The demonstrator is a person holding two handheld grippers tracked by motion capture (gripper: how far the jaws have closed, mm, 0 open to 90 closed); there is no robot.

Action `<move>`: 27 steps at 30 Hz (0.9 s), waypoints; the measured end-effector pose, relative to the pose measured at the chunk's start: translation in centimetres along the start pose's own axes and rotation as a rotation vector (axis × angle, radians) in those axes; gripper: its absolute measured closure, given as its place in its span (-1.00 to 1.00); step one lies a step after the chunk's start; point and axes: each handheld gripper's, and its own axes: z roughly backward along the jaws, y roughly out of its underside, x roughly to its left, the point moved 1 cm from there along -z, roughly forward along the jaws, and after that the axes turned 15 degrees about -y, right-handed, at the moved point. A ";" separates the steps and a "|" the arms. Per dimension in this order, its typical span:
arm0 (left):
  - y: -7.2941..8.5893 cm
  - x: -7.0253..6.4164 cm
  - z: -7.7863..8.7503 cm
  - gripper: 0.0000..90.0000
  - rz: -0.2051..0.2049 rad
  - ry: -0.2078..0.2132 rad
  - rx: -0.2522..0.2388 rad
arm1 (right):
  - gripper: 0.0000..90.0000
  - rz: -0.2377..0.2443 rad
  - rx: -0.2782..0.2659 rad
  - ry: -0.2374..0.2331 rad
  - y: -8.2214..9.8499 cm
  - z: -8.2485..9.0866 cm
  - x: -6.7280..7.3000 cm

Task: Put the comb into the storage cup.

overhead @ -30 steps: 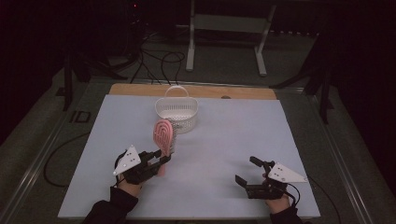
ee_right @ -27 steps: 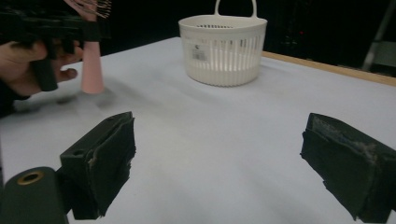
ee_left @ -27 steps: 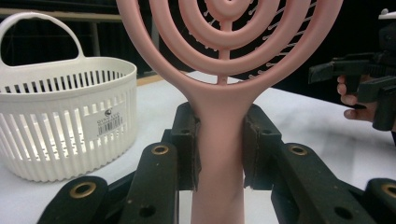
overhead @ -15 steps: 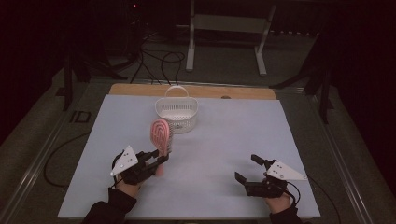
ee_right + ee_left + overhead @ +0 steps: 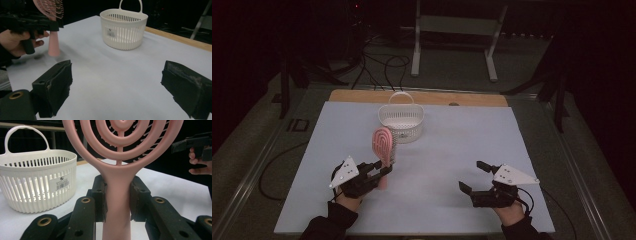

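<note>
A pink hairbrush (image 5: 383, 145) stands nearly upright at the left of the table, its round head up and bristles facing right. My left gripper (image 5: 381, 170) is shut on its handle (image 5: 117, 202), both pads pressing the sides. The brush handle's end (image 5: 53, 51) hangs just above the table. A white slatted basket (image 5: 401, 122) with a hoop handle sits behind the brush, near the table's far middle, also in the left gripper view (image 5: 37, 180). My right gripper (image 5: 474, 176) hovers at the front right, open, nothing between its pads (image 5: 56, 85).
The light table cover (image 5: 452, 150) ends at a wooden strip (image 5: 472, 99) along the far edge. A metal stand (image 5: 452, 30) and cables lie on the dark floor beyond. A wide bare stretch lies between the two grippers.
My right gripper has risen a little off the table. The brush has tipped slightly more upright in my left gripper, which stays in place.
</note>
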 end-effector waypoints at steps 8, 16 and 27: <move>0.0 0.0 0.0 0.57 0.011 0.002 -0.005 | -0.79 0.002 0.000 -0.027 -2.0 -0.4 0.3; 0.0 0.0 0.0 0.57 0.016 0.006 -0.003 | -0.79 0.018 0.016 -0.050 -4.0 -0.9 0.8; 0.0 0.0 0.0 0.57 0.015 0.005 -0.003 | -0.80 0.046 0.003 -0.085 -6.2 -2.1 1.9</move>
